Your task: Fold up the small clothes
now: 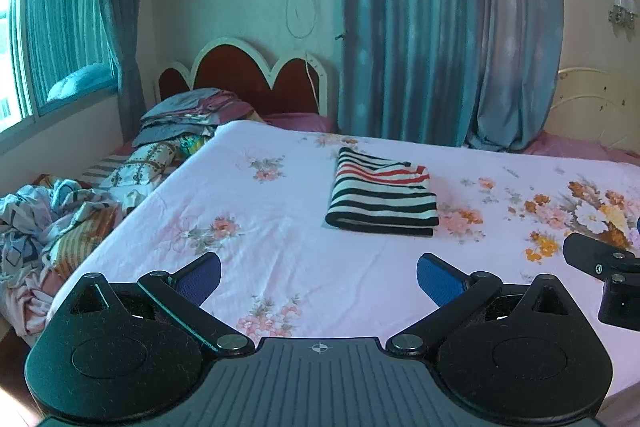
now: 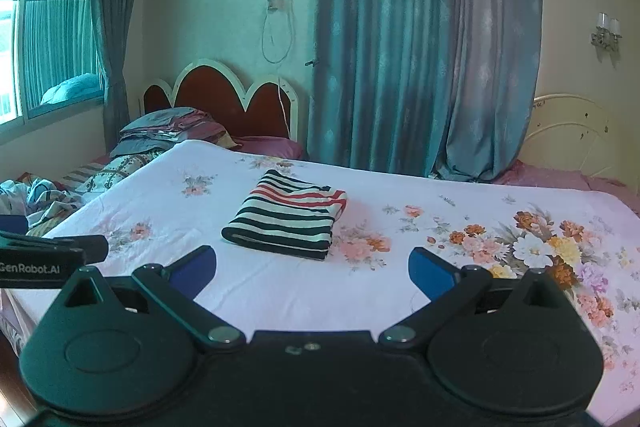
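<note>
While both tools hang level above the near part of the bed, the left gripper (image 1: 319, 277) and the right gripper (image 2: 312, 273) each hold their blue pads spread wide, gripping nothing. Bare floral bedsheet (image 1: 280, 247) lies between them and the striped garment (image 2: 286, 213), which rests folded flat mid-bed, apart from both. Beyond it, open sheet runs to the far edge, where blue curtains (image 2: 420, 47) hang; a heap of bedding (image 1: 52, 219) sits off the left side.
</note>
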Available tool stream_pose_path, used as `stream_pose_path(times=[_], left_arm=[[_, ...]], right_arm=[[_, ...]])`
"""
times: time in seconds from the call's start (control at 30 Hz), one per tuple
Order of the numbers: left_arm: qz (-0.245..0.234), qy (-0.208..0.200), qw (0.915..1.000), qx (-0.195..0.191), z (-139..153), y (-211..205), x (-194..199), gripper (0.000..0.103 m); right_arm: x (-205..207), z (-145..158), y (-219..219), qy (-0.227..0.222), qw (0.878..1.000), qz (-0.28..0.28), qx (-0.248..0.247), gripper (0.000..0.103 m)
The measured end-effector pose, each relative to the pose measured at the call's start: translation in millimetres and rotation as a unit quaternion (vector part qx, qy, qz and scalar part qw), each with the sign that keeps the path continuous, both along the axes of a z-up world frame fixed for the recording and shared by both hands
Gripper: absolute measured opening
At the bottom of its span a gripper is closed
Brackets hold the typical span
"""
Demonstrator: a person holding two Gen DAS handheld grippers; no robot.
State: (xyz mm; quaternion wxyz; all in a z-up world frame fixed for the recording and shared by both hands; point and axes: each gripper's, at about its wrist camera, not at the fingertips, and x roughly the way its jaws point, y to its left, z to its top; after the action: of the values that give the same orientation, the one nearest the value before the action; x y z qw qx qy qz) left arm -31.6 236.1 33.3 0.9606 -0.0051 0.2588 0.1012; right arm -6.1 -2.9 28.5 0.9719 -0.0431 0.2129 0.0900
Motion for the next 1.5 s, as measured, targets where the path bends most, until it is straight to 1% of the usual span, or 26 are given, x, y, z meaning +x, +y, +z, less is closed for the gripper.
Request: stream_pose_path(times=[0.57,1.5], left_arm=[[0.004,0.0,1.0,0.007,2.4,-7.0,6.1,0.103],[-0.004,0.009,0.9999,0.007,-3.0,-5.0,17.3,0.103]], right_arm=[[-5.5,-0.3,-2.2,-0.007,1.0,0.0,0.0,0.102],[7.5,-7.1,3.0,0.007,1.0,-0.004,0.002,0.102]])
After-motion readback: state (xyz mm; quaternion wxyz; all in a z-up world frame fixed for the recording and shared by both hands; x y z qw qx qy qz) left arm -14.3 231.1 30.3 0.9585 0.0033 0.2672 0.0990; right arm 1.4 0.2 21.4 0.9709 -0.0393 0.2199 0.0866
